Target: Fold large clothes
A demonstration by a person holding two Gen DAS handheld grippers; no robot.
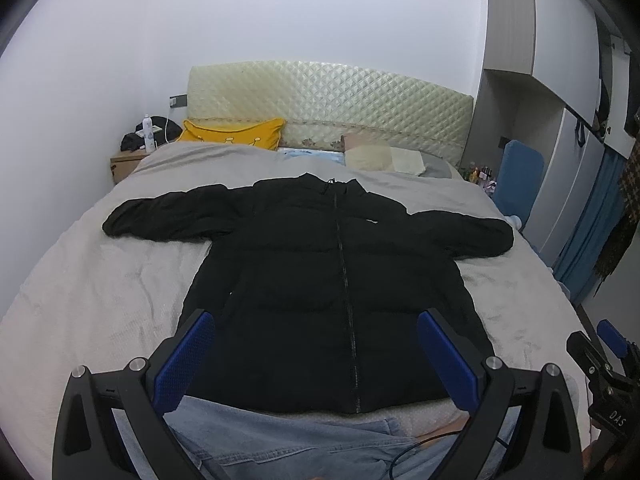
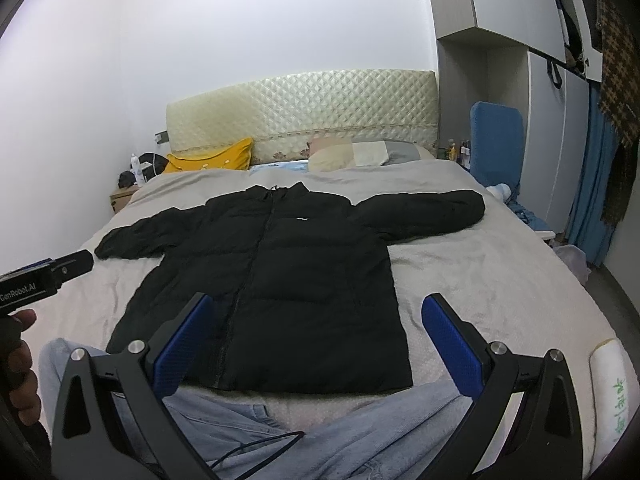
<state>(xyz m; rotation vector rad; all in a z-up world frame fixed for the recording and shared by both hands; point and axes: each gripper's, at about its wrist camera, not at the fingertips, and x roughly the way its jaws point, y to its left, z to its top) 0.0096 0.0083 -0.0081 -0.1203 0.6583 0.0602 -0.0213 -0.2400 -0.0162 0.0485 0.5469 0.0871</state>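
A black puffer jacket (image 1: 320,280) lies flat and zipped on the grey bedspread (image 1: 100,300), collar toward the headboard and both sleeves spread out sideways. It also shows in the right wrist view (image 2: 280,280). My left gripper (image 1: 316,320) is open and empty, held above the jacket's lower hem. My right gripper (image 2: 316,312) is open and empty, held above the jacket's lower right part. The right gripper's body shows at the right edge of the left wrist view (image 1: 604,364). Light blue jeans (image 1: 280,440) lie at the foot of the bed, just below the hem.
A quilted cream headboard (image 1: 328,100), a yellow pillow (image 1: 236,132) and a beige pillow (image 1: 380,158) are at the far end. A wooden nightstand (image 1: 124,162) stands at far left. A blue padded board (image 1: 518,184) and a wardrobe (image 1: 568,160) are on the right.
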